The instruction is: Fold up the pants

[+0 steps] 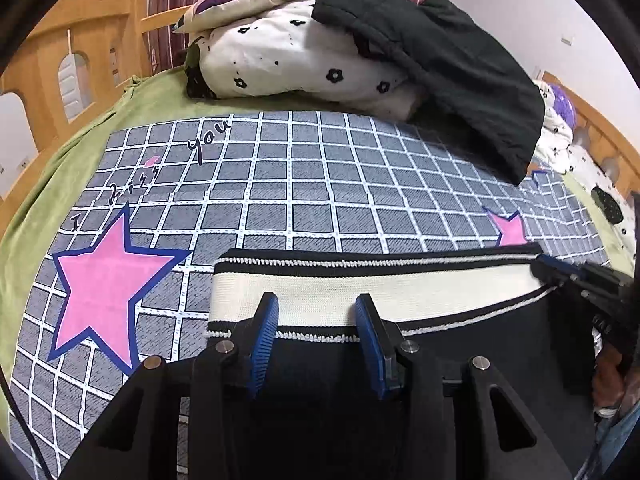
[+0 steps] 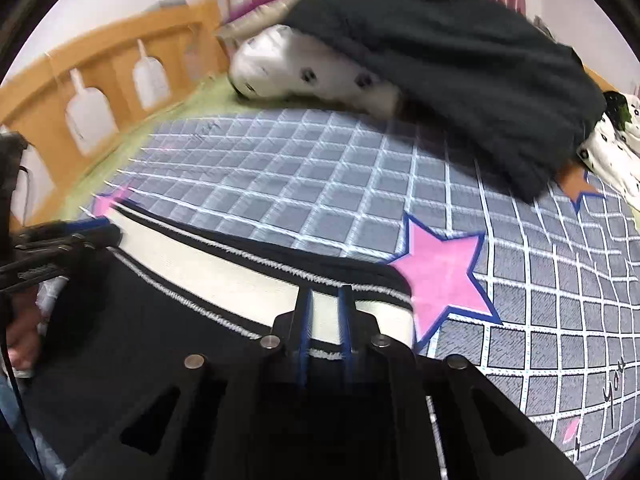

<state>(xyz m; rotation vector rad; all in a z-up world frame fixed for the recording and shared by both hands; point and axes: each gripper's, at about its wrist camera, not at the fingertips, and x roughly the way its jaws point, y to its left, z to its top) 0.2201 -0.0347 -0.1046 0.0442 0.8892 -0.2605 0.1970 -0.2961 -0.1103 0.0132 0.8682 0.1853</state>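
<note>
**Waistband spans both claws, long axis side to side**

The pants (image 1: 460, 360), black w/ a cream-and-black striped waistband (image 1: 360, 292), lie on the grid-print bedsheet (image 1: 280, 184), waistband edge farthest from the person, legs running back under the cameras and out of sight. The waistband's long axis runs across, from one claw to the other. Each claw sits near its own end, so neither arm is nearer overall; any coming fold probably turns on moving both ends together along that axis or over it.

Left gripper (image 1: 316, 320): jaws part-spread over the waistband, blue pads on either side of a cream stretch, w/ a gap showing. Can't tell if cloth is pinched underneath. Right gripper (image 2: 325, 320): jaws nearly together, clenched on the waistband close to its end by the large pink star (image 2: 444, 276).

Rel. to the waistband: a heap of flower-print bedding (image 1: 288, 64) w/ a dark jacket (image 1: 460, 68) draped over it lies well beyond it; wooden bed rail (image 2: 100, 92) beyond that.

Left view is sharp and shows the right gripper's tip at the far waistband corner. Right view is motion-blurred, but shows the waistband's end at the star, plus a hand (image 2: 24, 336) behind the left gripper.
</note>
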